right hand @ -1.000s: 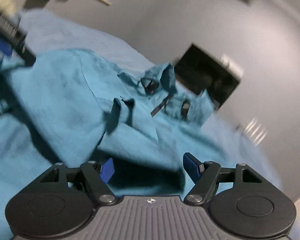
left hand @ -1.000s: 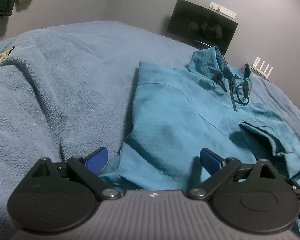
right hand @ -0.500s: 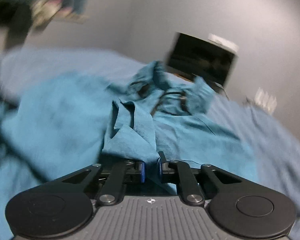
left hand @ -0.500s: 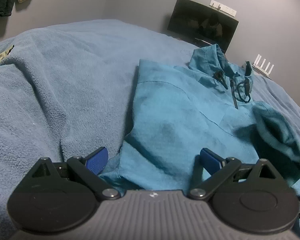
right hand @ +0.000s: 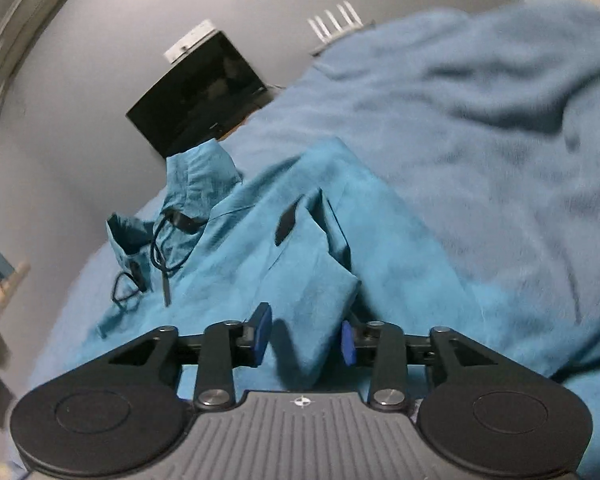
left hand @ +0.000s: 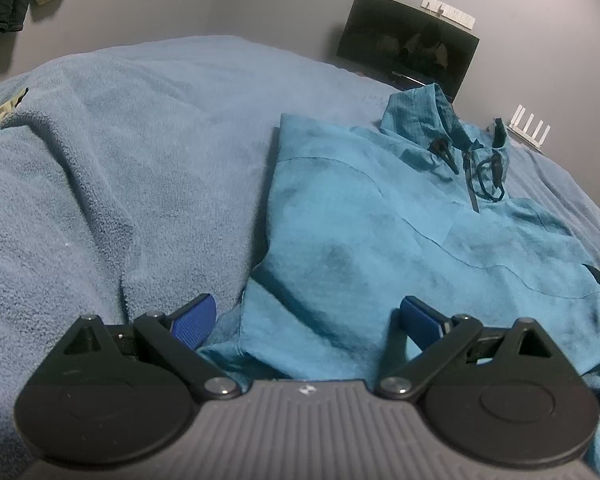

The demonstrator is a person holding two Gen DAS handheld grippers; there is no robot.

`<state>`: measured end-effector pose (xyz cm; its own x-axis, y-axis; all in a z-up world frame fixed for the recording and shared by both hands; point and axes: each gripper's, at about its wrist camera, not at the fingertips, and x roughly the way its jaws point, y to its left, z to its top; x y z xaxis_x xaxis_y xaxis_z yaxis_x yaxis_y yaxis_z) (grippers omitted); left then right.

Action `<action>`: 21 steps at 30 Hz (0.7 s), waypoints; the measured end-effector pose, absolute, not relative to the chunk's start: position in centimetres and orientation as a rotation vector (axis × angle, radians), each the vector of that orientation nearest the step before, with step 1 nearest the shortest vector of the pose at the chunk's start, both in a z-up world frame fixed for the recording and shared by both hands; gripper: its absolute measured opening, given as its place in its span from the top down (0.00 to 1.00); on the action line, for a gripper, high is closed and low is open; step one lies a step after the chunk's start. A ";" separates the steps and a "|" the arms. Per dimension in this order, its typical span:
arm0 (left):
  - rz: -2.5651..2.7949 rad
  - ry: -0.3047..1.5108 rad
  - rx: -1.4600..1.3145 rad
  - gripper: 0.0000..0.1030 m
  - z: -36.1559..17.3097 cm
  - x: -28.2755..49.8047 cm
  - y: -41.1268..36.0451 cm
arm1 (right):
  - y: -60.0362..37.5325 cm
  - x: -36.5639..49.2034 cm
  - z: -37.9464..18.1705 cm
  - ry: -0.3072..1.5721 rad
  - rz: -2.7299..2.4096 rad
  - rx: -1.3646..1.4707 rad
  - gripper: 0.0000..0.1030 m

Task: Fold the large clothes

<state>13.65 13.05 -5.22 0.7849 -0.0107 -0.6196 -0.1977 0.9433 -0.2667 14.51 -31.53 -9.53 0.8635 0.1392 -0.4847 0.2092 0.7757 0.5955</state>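
- Left wrist view: teal jacket (left hand: 380,248) lies flat on the bed (left hand: 120,152), front up, dark cords and zip at the collar.
- Collar points toward the monitor (left hand: 408,60); hem nearest the left claw (left hand: 306,316), which gapes wide, holding nothing.
- Right claw (right hand: 305,338): jaws have just been opening; a sleeve fold sits between, unpinched.
- Grey walls; white router (left hand: 530,128) beyond.
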 end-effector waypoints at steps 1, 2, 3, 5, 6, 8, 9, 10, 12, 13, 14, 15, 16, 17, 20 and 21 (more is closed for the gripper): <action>0.103 0.665 -0.329 0.05 -5.2 13.7 13.0 | -31.9 14.6 -10.0 0.539 -0.022 0.730 0.61; 0.104 0.666 -0.328 0.05 -5.3 13.7 13.0 | -32.2 15.0 -10.3 0.538 -0.012 0.752 0.64; 0.104 0.667 -0.329 0.05 -5.3 13.7 13.0 | -32.4 15.0 -10.4 0.536 -0.013 0.755 0.72; 0.105 0.670 -0.331 0.05 -5.3 13.7 13.0 | -32.5 15.0 -9.9 0.514 -0.027 0.692 0.93; 0.105 0.672 -0.331 0.05 -5.3 13.8 13.0 | -32.2 15.2 -9.4 0.490 -0.028 0.661 0.94; 0.107 0.675 -0.329 0.05 -5.3 13.8 13.0 | -31.8 15.0 -8.2 0.446 -0.037 0.618 0.94; 0.109 0.677 -0.328 0.05 -5.4 13.9 13.0 | -31.7 15.4 -7.7 0.437 -0.048 0.600 0.94; 0.110 0.679 -0.325 0.05 -5.4 14.0 13.0 | -31.7 15.5 -7.7 0.437 -0.062 0.584 0.94; 0.117 0.688 -0.319 0.05 -5.5 14.1 12.9 | -31.9 15.7 -8.0 0.488 -0.095 0.542 0.91; 0.122 0.694 -0.314 0.05 -5.6 14.2 12.9 | -31.8 15.9 -8.3 0.510 -0.114 0.523 0.86; 0.127 0.700 -0.310 0.05 -5.6 14.2 12.9 | -31.8 16.0 -8.6 0.528 -0.135 0.510 0.76; 0.133 0.707 -0.305 0.05 -5.7 14.3 12.8 | -31.8 16.1 -8.8 0.544 -0.162 0.501 0.70; 0.137 0.713 -0.302 0.05 -5.9 14.3 12.8 | -31.8 16.0 -8.8 0.543 -0.187 0.493 0.65; 0.143 0.721 -0.296 0.05 -6.0 14.4 12.8 | -31.8 15.7 -8.6 0.529 -0.203 0.479 0.59; 0.162 0.743 -0.273 0.05 -6.3 14.7 12.6 | -30.5 14.9 -7.5 0.454 -0.232 0.368 0.45; 0.166 0.748 -0.265 0.05 -6.4 14.8 12.6 | -29.7 14.7 -7.1 0.428 -0.226 0.307 0.45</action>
